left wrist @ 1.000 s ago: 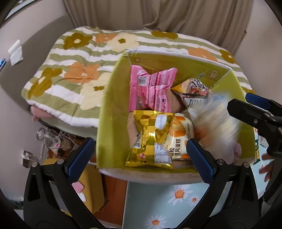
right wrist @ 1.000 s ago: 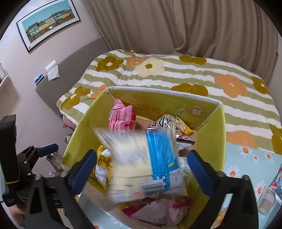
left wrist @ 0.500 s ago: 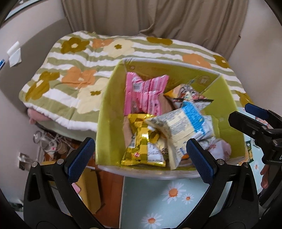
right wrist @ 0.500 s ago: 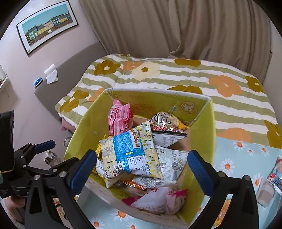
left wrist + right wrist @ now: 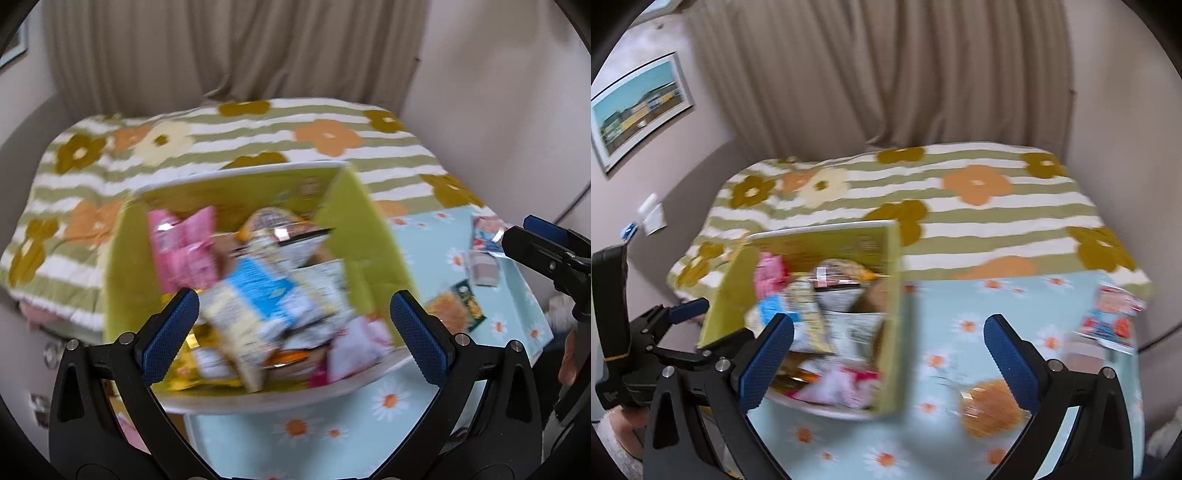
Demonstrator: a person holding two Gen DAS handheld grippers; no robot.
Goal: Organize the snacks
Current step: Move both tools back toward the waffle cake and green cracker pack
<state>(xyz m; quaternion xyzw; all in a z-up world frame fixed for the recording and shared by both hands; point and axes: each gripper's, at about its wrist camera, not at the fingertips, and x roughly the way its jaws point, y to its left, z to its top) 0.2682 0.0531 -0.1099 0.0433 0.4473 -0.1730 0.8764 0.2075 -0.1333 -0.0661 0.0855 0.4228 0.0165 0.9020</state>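
A yellow-green cardboard box stands on the blue daisy tablecloth and holds several snack packs, among them a pink pack and a blue and white pack. My left gripper is open and empty, just in front of the box. My right gripper is open and empty, over the box's right wall. An orange snack pack, a red and blue pack and a small pale pack lie on the cloth right of the box. Both views are blurred.
A bed with a striped flower quilt lies behind the table. Curtains hang at the back. A framed picture is on the left wall. The left gripper's body shows at the right view's left edge.
The blue and white pack dropped from the right gripper into the box. Both grippers have swung to the right, so the cloth and the loose packs right of the box came into view.
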